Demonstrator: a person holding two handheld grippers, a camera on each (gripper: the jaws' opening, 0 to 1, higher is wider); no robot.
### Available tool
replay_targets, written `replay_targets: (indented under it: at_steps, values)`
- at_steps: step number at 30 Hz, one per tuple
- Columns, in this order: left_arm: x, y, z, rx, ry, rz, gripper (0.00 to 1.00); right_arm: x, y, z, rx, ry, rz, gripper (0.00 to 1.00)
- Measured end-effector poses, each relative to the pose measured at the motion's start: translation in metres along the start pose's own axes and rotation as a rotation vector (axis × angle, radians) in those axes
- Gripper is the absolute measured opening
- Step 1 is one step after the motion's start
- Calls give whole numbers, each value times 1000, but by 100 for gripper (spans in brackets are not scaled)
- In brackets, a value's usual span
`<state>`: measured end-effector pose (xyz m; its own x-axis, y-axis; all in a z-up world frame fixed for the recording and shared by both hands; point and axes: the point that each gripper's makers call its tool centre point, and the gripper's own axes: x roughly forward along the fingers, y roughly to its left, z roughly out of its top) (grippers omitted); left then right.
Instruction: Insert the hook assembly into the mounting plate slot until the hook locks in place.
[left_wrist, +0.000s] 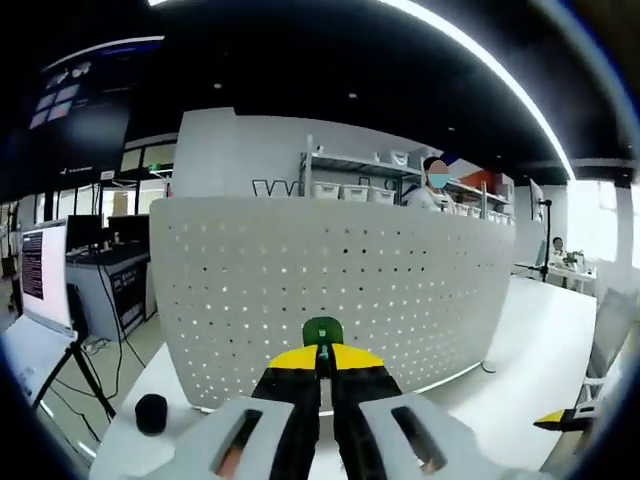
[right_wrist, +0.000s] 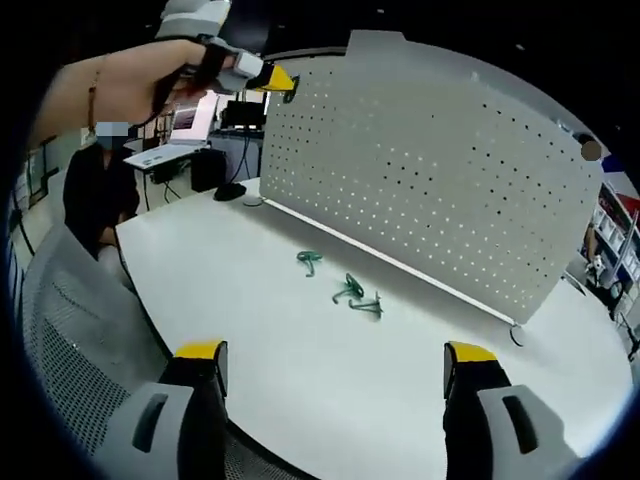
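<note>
A white perforated mounting plate (left_wrist: 420, 280) stands upright on the white table, close in front of my left gripper (left_wrist: 322, 362). Its yellow-tipped jaws are shut on a small green hook (left_wrist: 322, 330), which sits just before the plate's lower holes. In the right gripper view the same plate (right_wrist: 440, 170) runs across the table, and a hand (right_wrist: 130, 85) holds the left gripper (right_wrist: 272, 78) at its top left corner. Three loose green hooks (right_wrist: 309, 261) (right_wrist: 348, 290) (right_wrist: 368, 305) lie on the table before the plate. My right gripper (right_wrist: 335, 355) is open and empty over the near table.
A black round object (left_wrist: 151, 413) rests on the table's left edge. A monitor (left_wrist: 40, 275) and a tripod stand to the left, shelves behind the plate. A grey mesh chair (right_wrist: 70, 340) is at the table's near edge, with a laptop (right_wrist: 185, 135) beyond.
</note>
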<state>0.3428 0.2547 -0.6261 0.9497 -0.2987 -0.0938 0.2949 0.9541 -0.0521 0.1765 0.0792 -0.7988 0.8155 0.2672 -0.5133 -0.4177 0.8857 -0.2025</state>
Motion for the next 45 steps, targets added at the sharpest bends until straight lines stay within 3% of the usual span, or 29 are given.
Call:
replay_targets:
  at_steps: [22,31,45]
  values:
    - [32,17,31,34,-82,88,1,1,3,0,0,-2,11,83]
    - [45,13,47,72,-125,89,1,3,2,-3,-1,12,10,82]
    - [63,7,58,90,-186,89,1,3,0,-4,5,18,-1,82]
